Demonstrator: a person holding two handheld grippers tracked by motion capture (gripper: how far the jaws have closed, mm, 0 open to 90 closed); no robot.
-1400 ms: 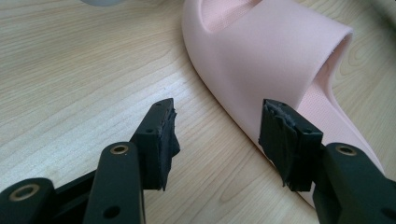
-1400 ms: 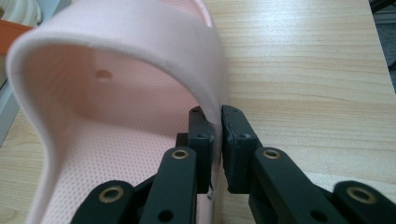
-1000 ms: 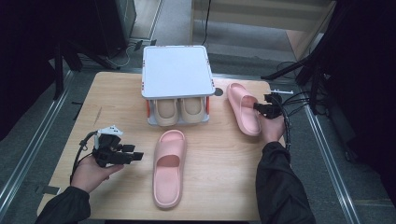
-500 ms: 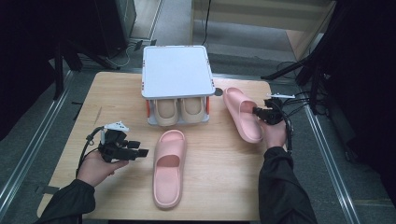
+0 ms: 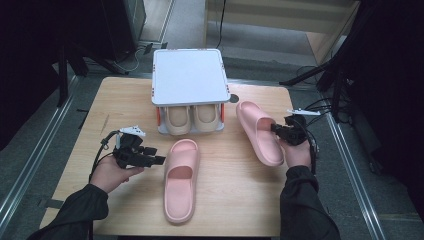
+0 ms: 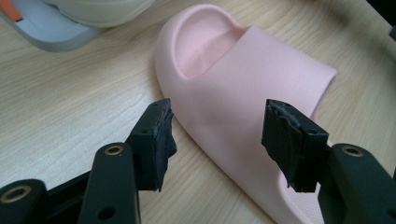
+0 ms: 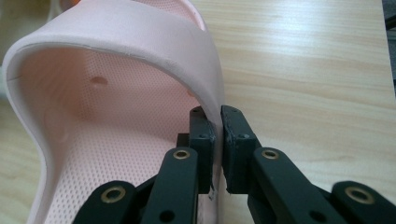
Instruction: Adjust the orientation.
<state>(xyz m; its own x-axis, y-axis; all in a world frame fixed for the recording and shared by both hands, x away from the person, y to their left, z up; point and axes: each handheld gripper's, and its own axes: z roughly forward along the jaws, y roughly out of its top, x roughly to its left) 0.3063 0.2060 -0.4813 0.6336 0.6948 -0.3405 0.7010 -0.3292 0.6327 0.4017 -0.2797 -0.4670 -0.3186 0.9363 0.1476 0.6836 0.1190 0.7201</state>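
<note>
Right gripper (image 7: 217,154): jaws clamped on strap edge of right pink slipper (image 5: 257,131), on table (image 5: 235,200). Left gripper (image 6: 217,140): jaws apart, just beside left pink slipper (image 5: 180,177), table centre.

Slippers (image 5: 181,180): no readable text or brand.
Rack (image 5: 188,76): no label or number.
Table (image 5: 235,200): no marks or signs.
Tools: no lettering legible.

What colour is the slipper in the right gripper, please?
Pale pink slipper, pinched by the right gripper; clearest in the right gripper view.
</note>
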